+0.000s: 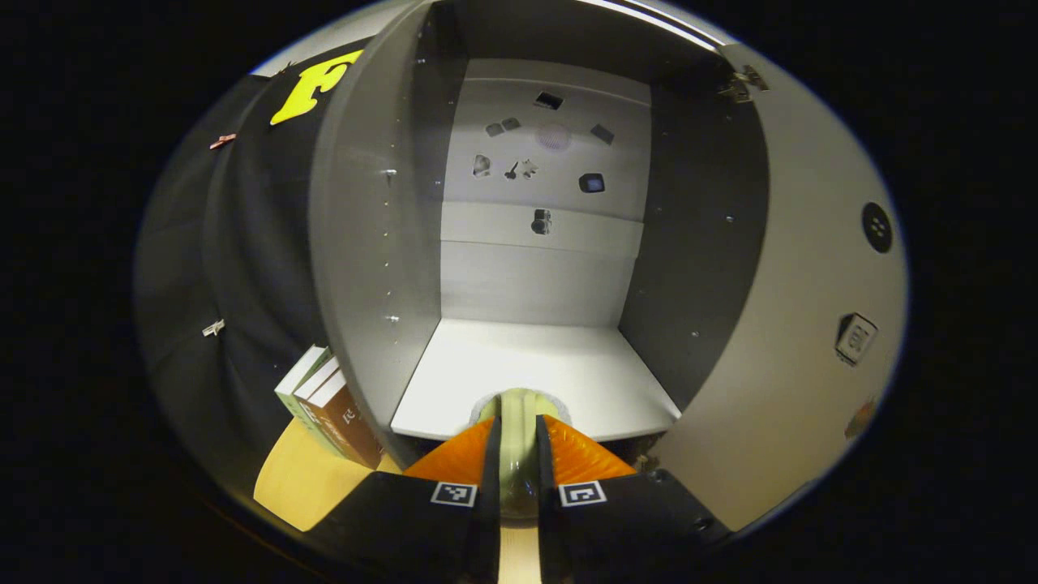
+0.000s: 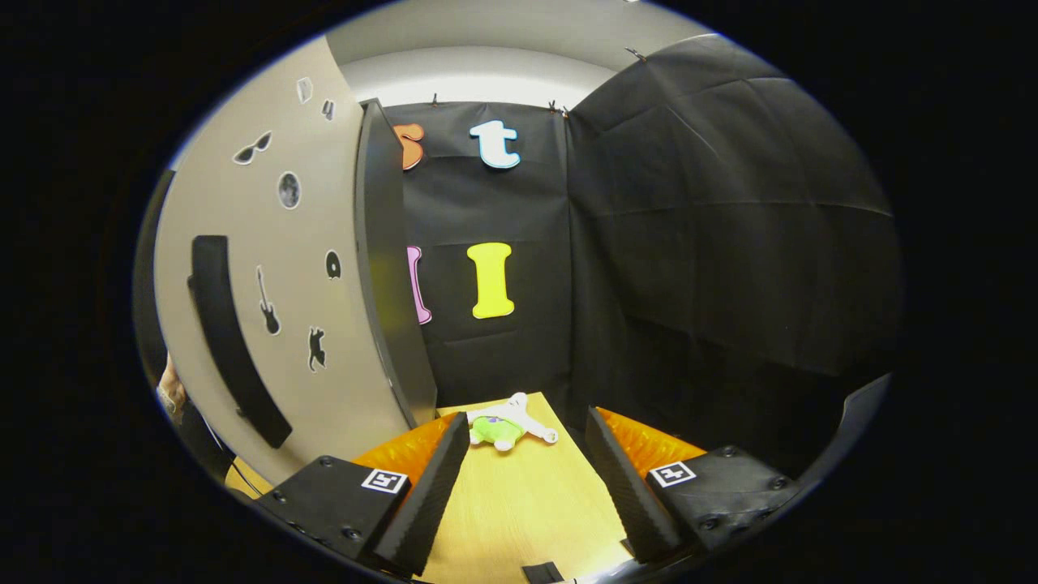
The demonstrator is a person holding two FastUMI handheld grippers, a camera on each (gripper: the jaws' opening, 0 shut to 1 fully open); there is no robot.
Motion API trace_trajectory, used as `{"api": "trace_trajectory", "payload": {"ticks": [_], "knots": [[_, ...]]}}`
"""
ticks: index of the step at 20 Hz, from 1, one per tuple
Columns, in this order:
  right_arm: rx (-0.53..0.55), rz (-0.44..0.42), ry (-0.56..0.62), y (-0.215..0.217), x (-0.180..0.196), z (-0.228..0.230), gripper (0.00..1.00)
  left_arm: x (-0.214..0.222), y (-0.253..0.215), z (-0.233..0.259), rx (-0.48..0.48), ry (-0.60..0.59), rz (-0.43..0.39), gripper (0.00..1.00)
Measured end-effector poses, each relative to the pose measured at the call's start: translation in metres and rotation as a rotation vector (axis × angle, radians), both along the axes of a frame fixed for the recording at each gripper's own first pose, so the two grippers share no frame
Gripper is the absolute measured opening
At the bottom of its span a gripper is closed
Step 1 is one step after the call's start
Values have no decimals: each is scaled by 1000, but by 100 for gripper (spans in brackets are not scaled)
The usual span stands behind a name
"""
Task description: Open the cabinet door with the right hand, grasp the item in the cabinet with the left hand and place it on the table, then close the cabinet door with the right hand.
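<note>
Now your left gripper [image 1: 517,474] is pinching pale item [image 1: 517,422] at cabinet [image 1: 535,365] shelf edge, surface [image 1: 304,478] lying below-left; right gripper [image 2: 527,487] is hanging spread beside door [image 2: 324,324].

The pale item [image 1: 519,454] in the left gripper [image 1: 519,478] is mostly hidden between its fingers, so its kind cannot be told. The books [image 1: 328,414] are partly covered by the cabinet [image 1: 369,243] side. The stickers [image 1: 539,154] on the cabinet's back wall are too small to make out. Beside the open door [image 2: 268,308], a hand [image 2: 170,393] is cut off at the edge.
</note>
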State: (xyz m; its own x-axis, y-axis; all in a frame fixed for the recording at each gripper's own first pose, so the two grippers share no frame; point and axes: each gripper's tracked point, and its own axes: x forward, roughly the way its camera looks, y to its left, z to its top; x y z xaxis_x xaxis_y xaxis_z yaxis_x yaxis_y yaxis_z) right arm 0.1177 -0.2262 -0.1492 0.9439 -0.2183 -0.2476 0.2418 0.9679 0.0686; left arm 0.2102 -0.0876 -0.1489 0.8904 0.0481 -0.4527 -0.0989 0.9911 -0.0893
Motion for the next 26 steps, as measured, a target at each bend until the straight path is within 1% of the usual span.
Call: {"api": "trace_trajectory", "payload": {"ticks": [2, 5, 8, 12, 13, 16, 17, 19, 22, 24, 26], "knots": [[-9, 8, -16, 9, -14, 8, 93, -30, -5, 1, -12, -2, -18, 23], [-29, 19, -51, 22, -34, 22, 94, -70, -10, 2, -1, -13, -35, 22], [-45, 29, -80, 35, -59, 37, 93, -110, -22, -6, -5, -9, -68, 22], [-57, 33, -128, 51, -96, 59, 94, -157, -37, -33, -1, 14, -105, 22], [-61, 30, -140, 53, -105, 63, 94, -167, -42, -42, -3, 23, -114, 24], [-90, -5, -167, 50, -124, 73, 93, -198, -57, -75, -22, 61, -137, 22], [-96, -17, -167, 49, -127, 72, 93, -205, -61, -87, -35, 80, -146, 24], [-104, -35, -167, 49, -130, 70, 93, -216, -66, -112, -57, 121, -153, 22], [-151, -58, -165, 43, -128, 66, 94, -223, -71, -152, -89, 160, -138, 22], [-163, -38, -174, 46, -122, 62, 95, -223, -73, -182, -96, 188, -117, 23], [-152, -11, -180, 49, -116, 56, 96, -221, -83, -210, -103, 193, -107, 23]]}}
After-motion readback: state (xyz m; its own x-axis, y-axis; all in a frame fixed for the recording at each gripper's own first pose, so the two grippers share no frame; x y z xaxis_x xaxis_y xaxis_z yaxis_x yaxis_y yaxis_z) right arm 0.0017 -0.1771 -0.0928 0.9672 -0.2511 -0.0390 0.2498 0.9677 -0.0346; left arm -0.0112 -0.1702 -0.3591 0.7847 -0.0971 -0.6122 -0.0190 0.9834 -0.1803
